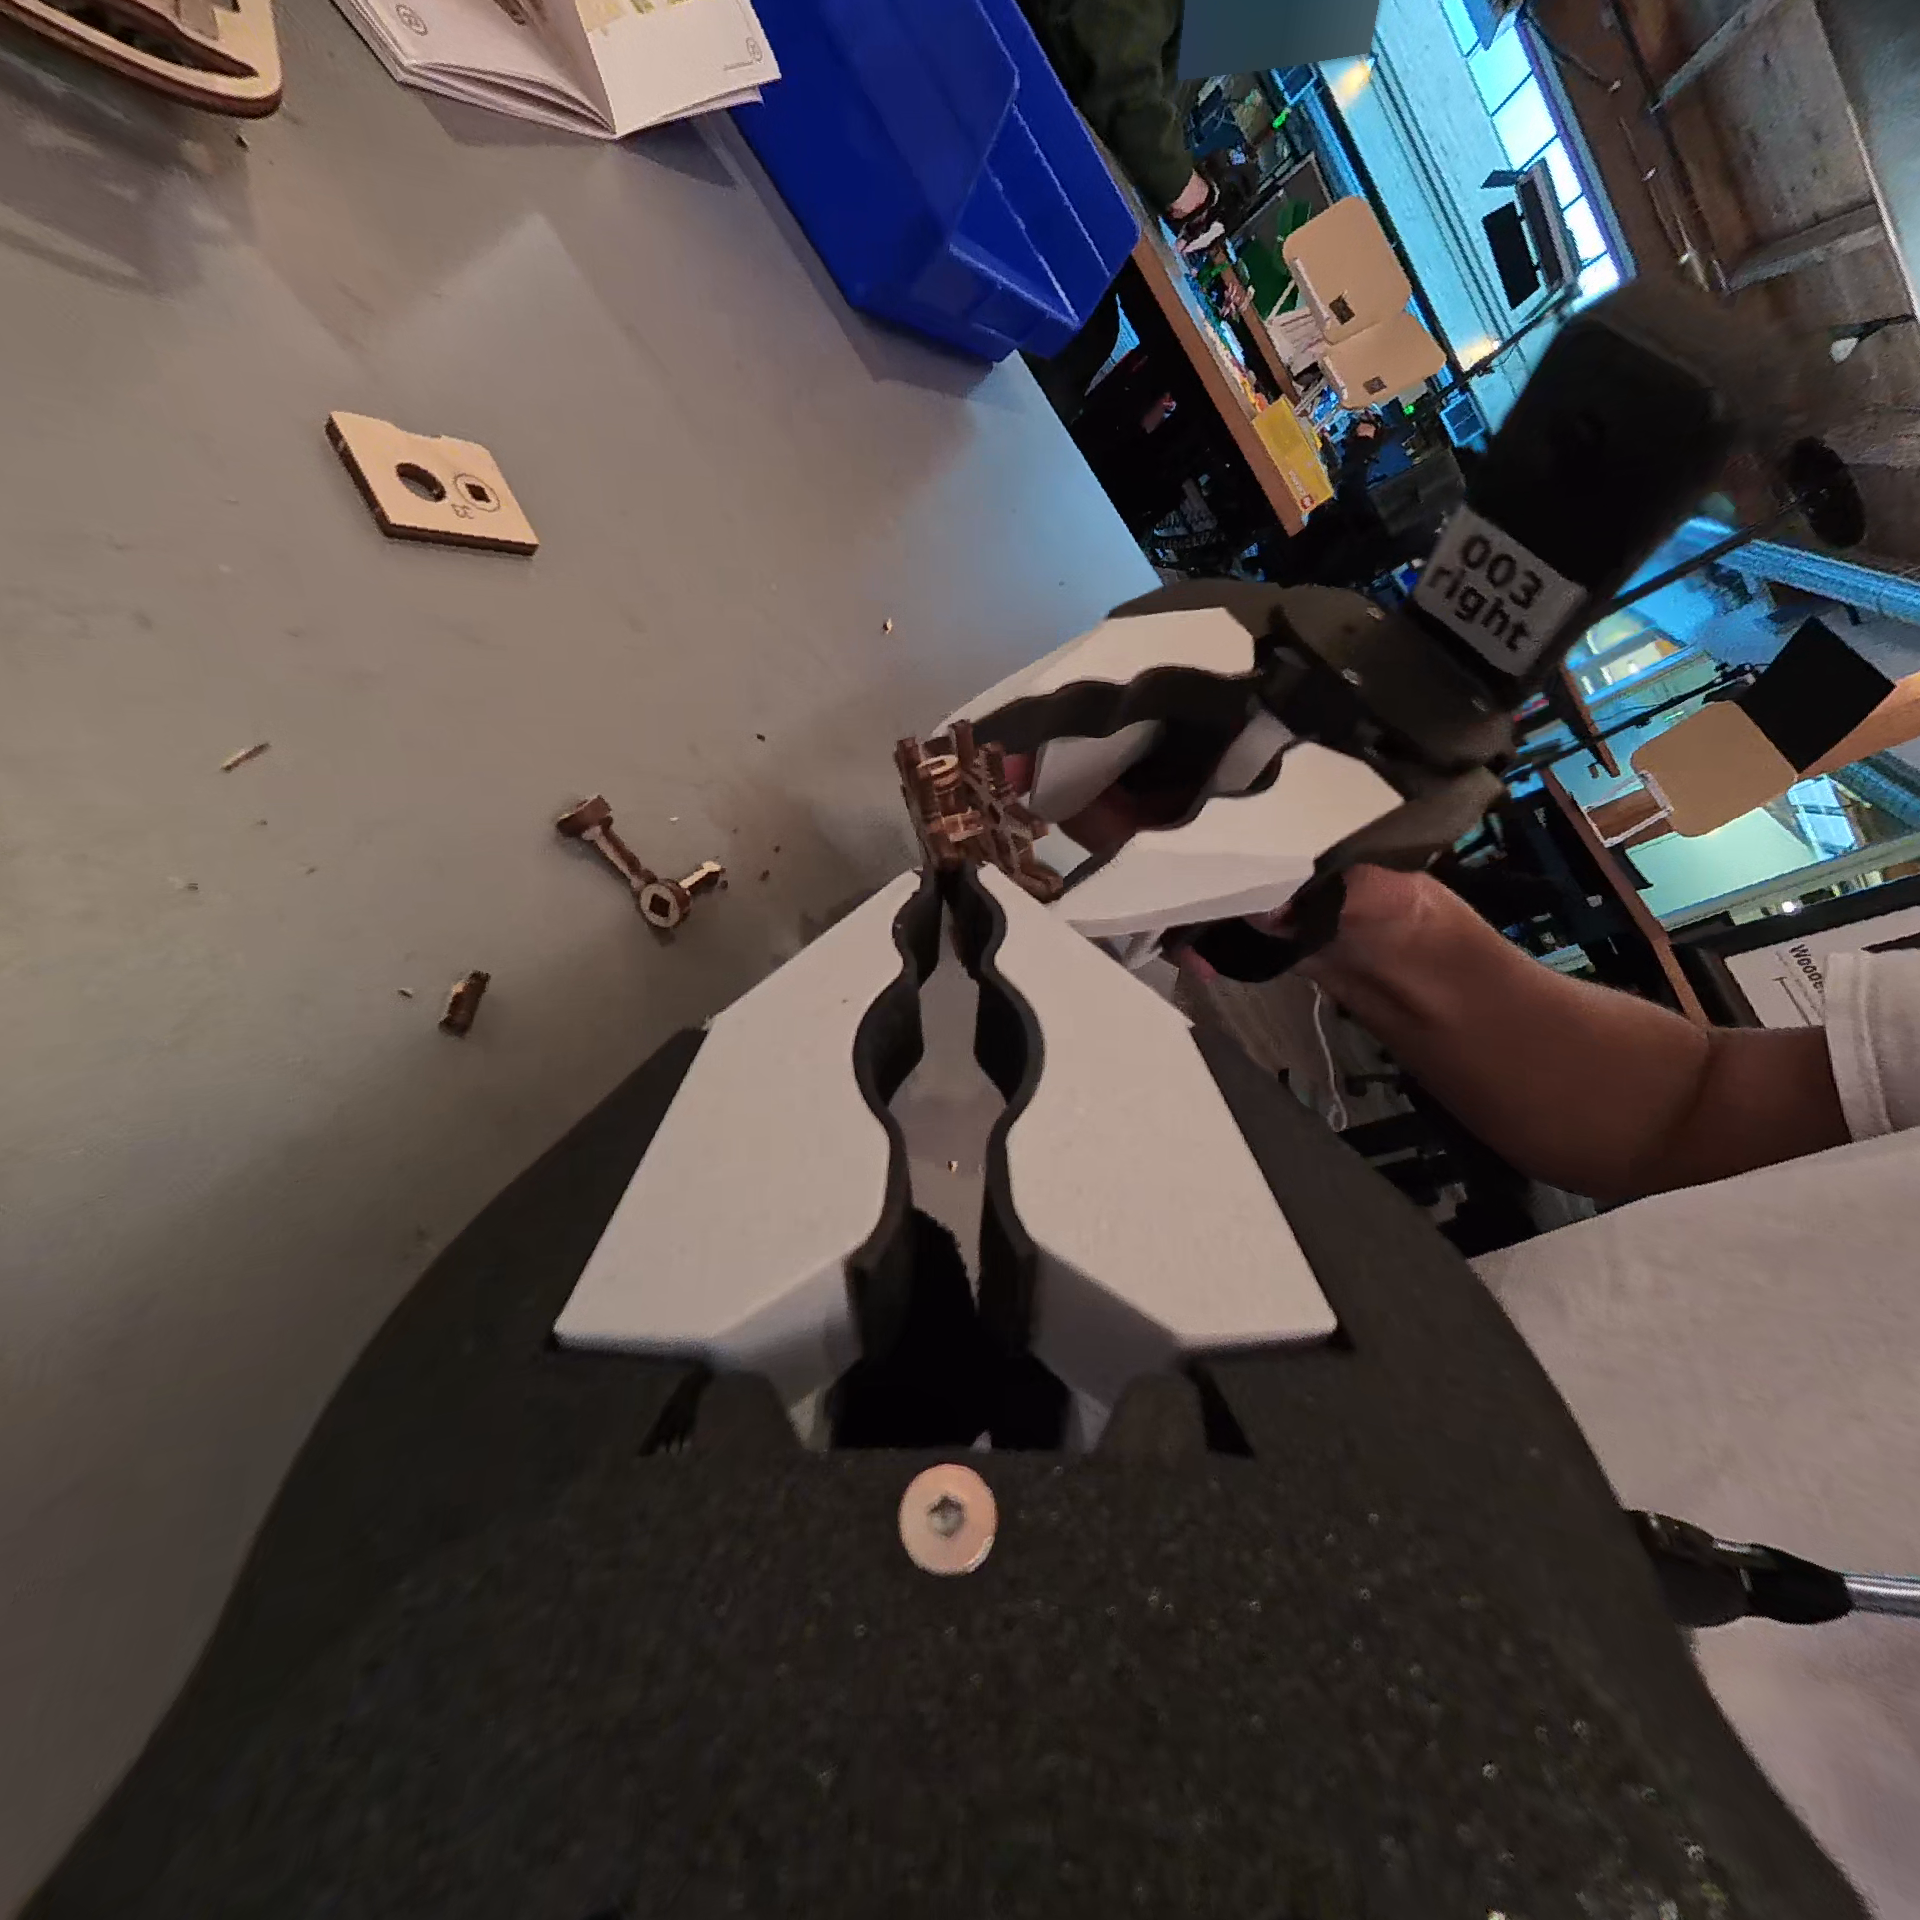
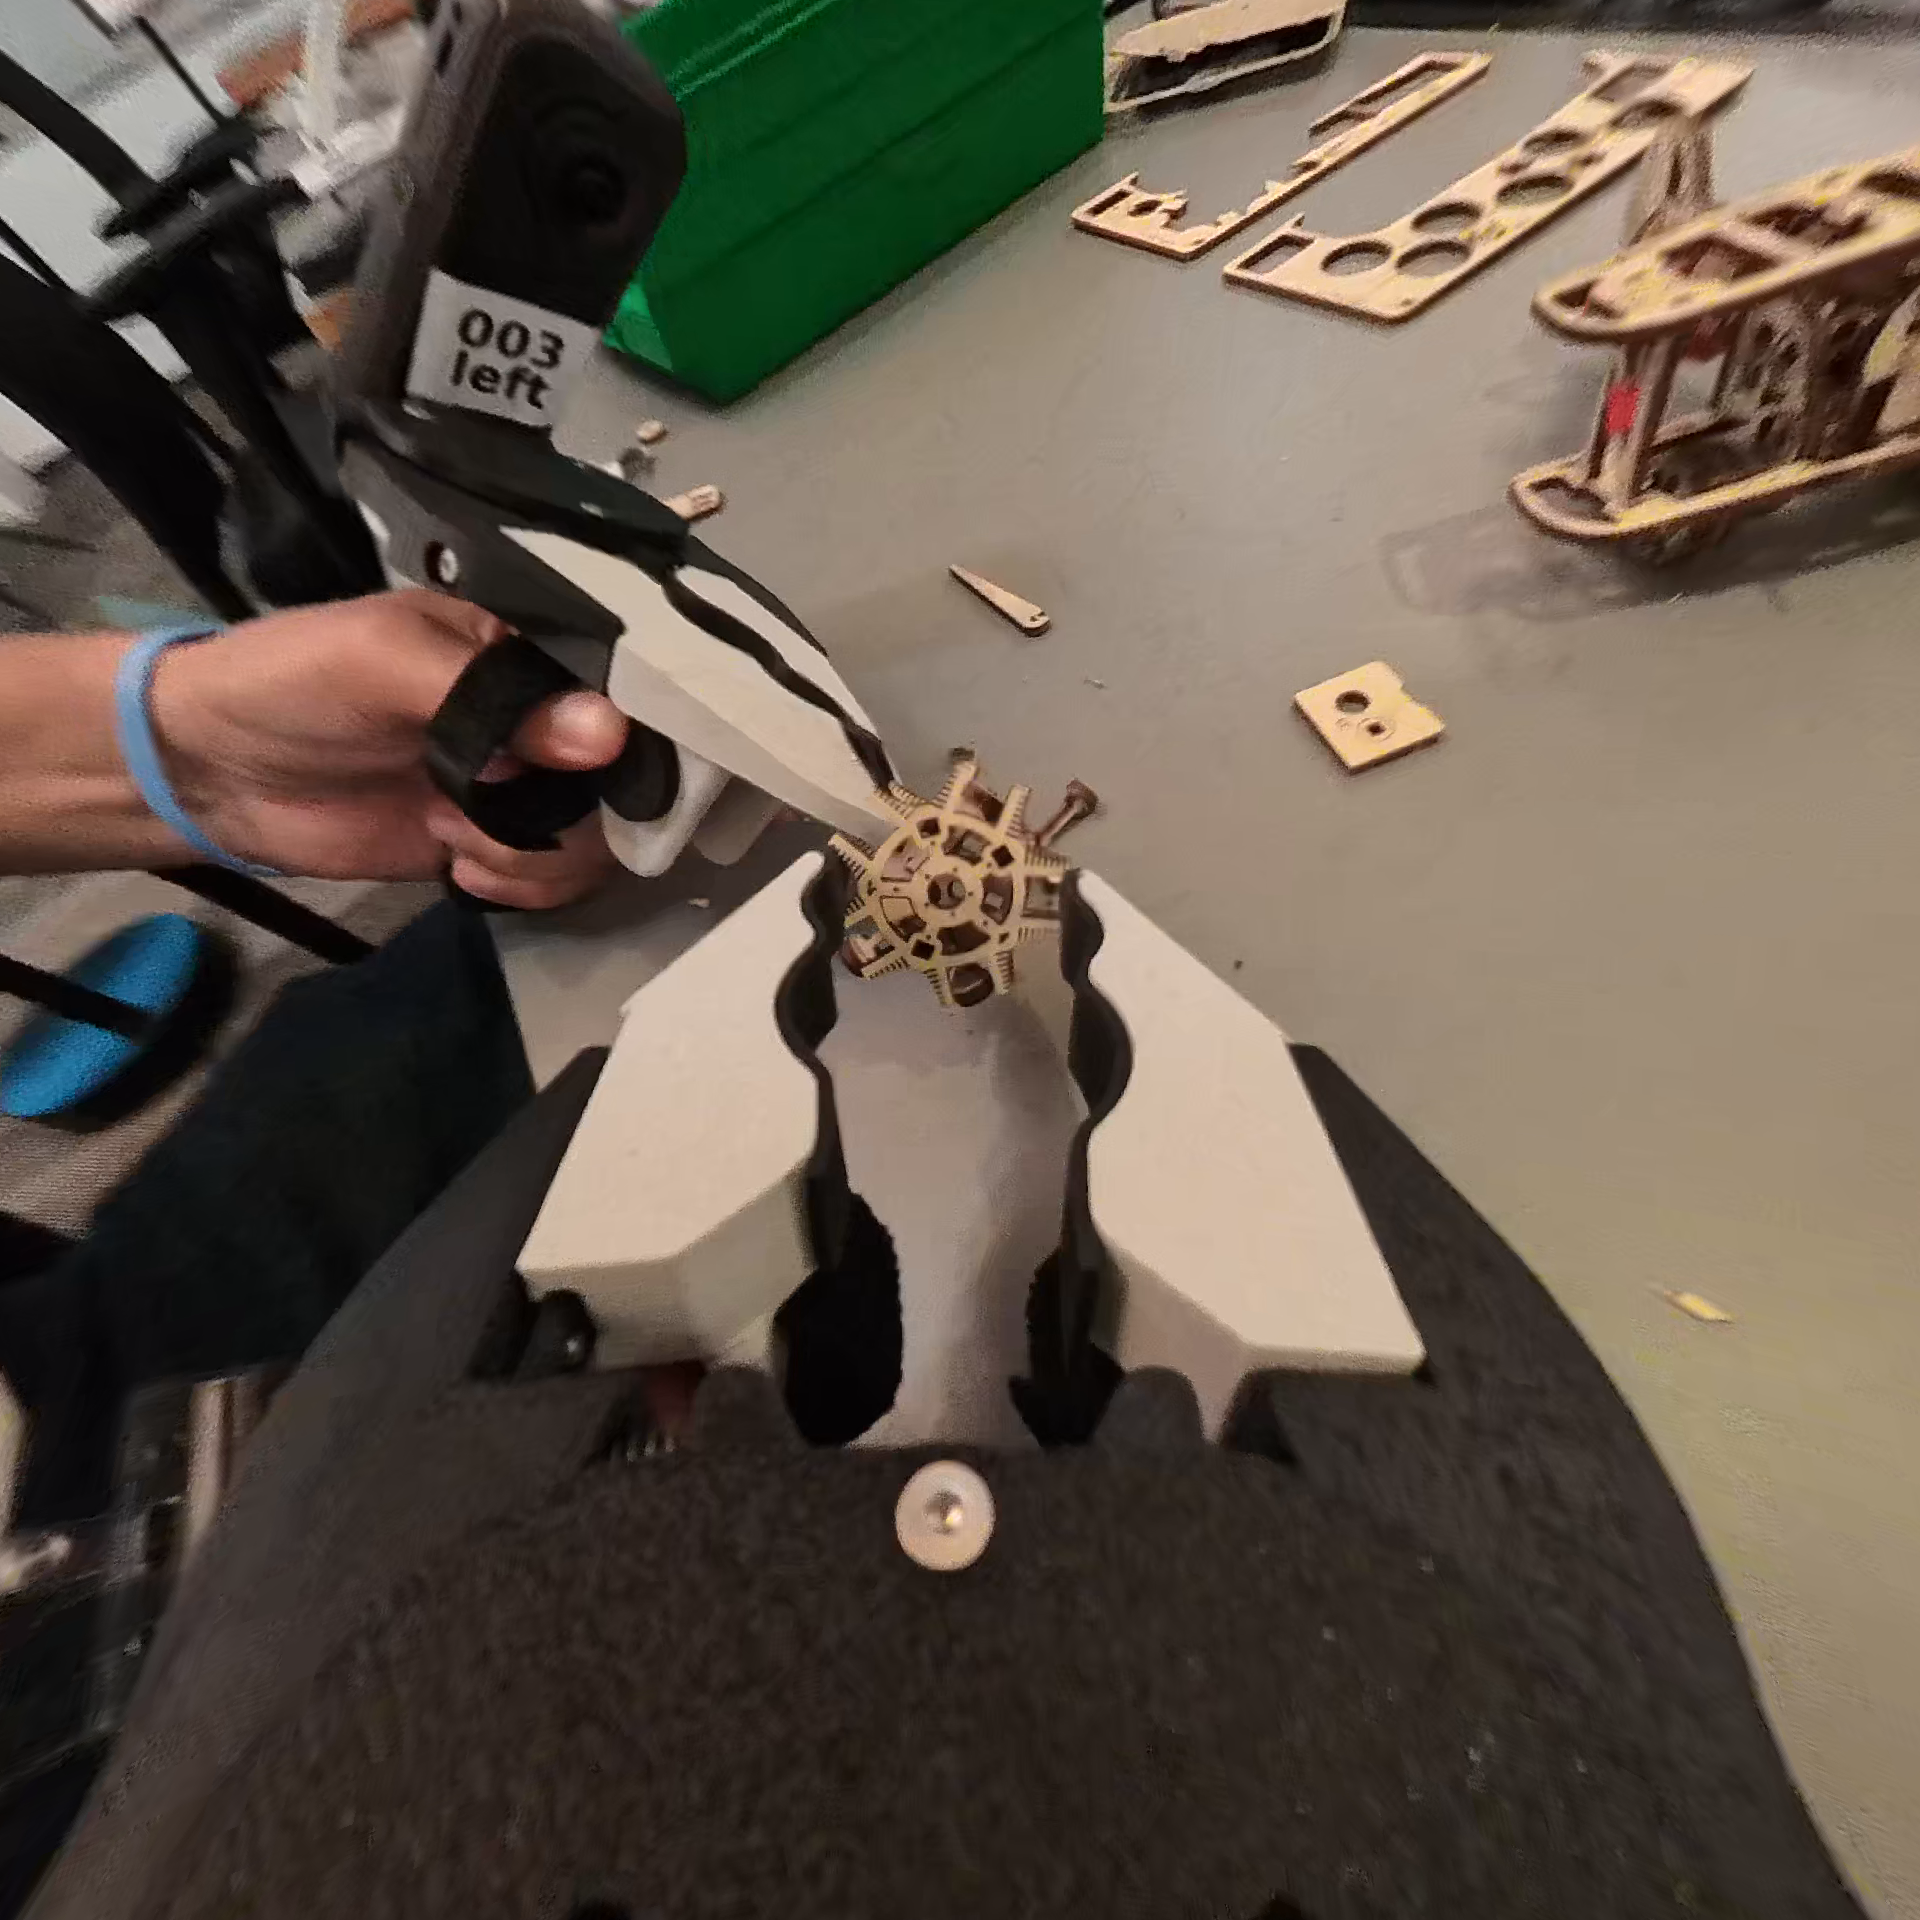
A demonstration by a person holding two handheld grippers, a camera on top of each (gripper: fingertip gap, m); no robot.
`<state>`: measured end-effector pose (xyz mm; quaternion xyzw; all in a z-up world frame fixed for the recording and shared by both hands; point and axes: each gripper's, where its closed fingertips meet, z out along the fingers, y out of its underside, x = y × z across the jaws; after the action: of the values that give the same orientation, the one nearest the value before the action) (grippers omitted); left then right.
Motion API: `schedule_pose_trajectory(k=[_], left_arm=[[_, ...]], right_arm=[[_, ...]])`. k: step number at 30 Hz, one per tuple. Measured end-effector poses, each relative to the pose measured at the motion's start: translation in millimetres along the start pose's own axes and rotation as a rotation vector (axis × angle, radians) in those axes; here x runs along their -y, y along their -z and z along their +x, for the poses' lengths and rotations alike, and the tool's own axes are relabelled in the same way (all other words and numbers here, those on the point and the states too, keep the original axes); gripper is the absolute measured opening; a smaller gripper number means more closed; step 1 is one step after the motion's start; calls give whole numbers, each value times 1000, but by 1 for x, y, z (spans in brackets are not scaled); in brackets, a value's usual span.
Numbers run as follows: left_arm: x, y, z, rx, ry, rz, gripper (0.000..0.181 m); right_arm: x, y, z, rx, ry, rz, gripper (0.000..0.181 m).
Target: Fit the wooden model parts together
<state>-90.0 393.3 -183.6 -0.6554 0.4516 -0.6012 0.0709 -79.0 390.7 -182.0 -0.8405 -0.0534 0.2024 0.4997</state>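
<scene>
A round wooden engine-like part (image 2: 966, 930) with radial fins is held above the grey table (image 2: 1299, 1039). My right gripper (image 2: 951, 894) is shut on it, one finger on each side of its rim. My left gripper (image 1: 948, 883) is shut on the thin edge of the same part (image 1: 961, 800). In the right wrist view the left gripper (image 2: 883, 784) meets the part at its upper left. In the left wrist view the right gripper (image 1: 1008, 816) comes in from the right, held by a hand. The far side of the part is hidden.
A small wooden plate with two holes (image 1: 431, 483) (image 2: 1366, 715) and a small crank piece (image 1: 634, 857) lie on the table. A wooden biplane model (image 2: 1745, 353) and cut-out wooden sheets (image 2: 1455, 197) stand at the back right. A blue bin (image 1: 935, 177), a green bin (image 2: 862, 177) and a booklet (image 1: 582, 52) are nearby. The tips of both grippers are at nearly the same place.
</scene>
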Motion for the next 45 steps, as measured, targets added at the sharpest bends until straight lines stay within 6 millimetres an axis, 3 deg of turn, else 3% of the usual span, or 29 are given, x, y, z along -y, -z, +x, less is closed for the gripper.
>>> schedule_pose_trajectory(k=[4, 7, 10, 18, 23, 28, 34, 40, 45], left_arm=[[-3, -2, -2, 28, -24, -14, 0], [-2, -2, -1, 24, -24, -10, 0], [-2, -1, -2, 32, -22, -5, 0], [-9, -6, -16, 160, -13, -31, 0], [-13, -8, -22, 198, 35, -49, 0], [-18, -8, -14, 129, 46, -75, 0], [-22, -5, -11, 114, 41, -81, 0], [-21, 3, -11, 89, 129, -47, 0], [-30, 4, -21, 122, 276, -52, 1]], right_arm=[[-5, -1, 1, 42, -14, -26, 42], [-6, 0, 5, 28, -9, -31, 54], [-8, -4, -4, 76, -30, -47, 47], [-21, -9, 7, -95, -33, -145, 38], [-25, -11, 9, -226, 73, -223, 38], [-26, -5, 2, 156, -309, -177, 37], [-17, 12, -3, 456, -506, -188, 37], [-28, 24, 19, 322, -359, -279, 38], [-46, 41, 41, 114, -90, -530, 38]])
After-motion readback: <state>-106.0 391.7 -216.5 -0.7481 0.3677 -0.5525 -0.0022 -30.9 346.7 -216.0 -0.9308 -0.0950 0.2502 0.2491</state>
